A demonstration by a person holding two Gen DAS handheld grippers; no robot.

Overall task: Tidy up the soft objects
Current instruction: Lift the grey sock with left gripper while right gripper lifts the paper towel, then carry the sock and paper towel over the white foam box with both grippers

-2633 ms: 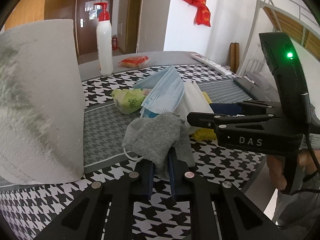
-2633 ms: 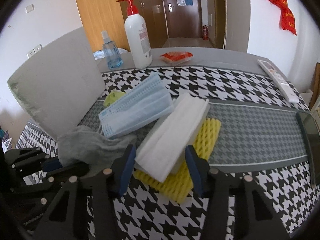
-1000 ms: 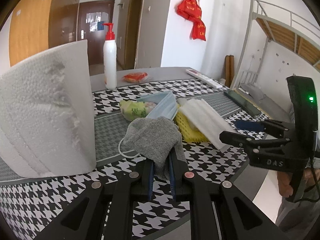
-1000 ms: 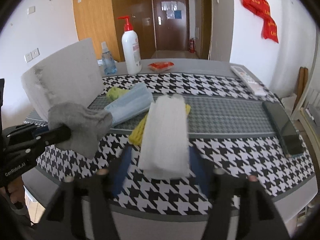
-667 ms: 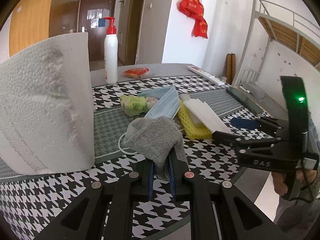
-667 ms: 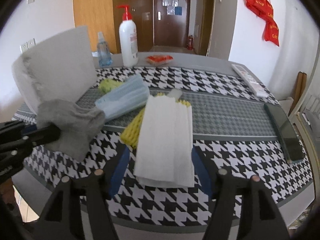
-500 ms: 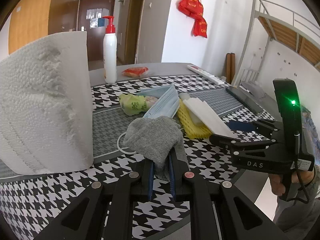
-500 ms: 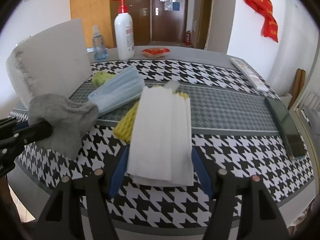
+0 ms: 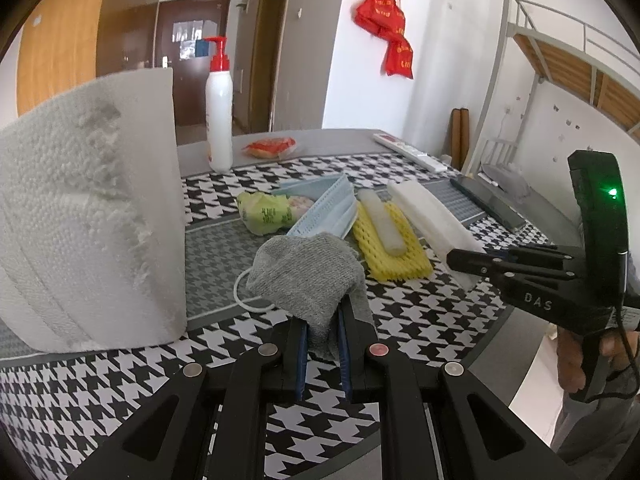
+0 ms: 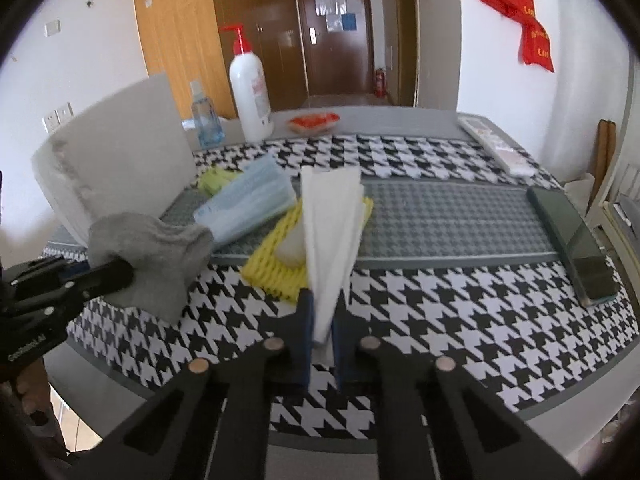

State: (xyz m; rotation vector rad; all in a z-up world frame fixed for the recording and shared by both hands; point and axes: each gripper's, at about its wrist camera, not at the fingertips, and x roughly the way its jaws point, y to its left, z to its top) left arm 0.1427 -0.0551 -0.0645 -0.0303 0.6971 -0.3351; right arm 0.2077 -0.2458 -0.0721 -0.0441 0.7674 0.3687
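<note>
The left gripper [image 9: 322, 340] clamps the crumpled grey knit sock [image 9: 308, 272] near the table edge; the right gripper [image 10: 322, 332] pinches the folded white tissue stack [image 10: 330, 216], apparently ready for sorting.

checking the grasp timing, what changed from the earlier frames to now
The right gripper has shut on the white folded tissue, which earlier lay flat between its open fingers; pinched, the tissue now bunches into a fan. It no longer covers the yellow foam net, where a white stick now shows. The left gripper still clamps the grey sock. Paper towel roll, blue masks and pump bottle stayed put.
</note>
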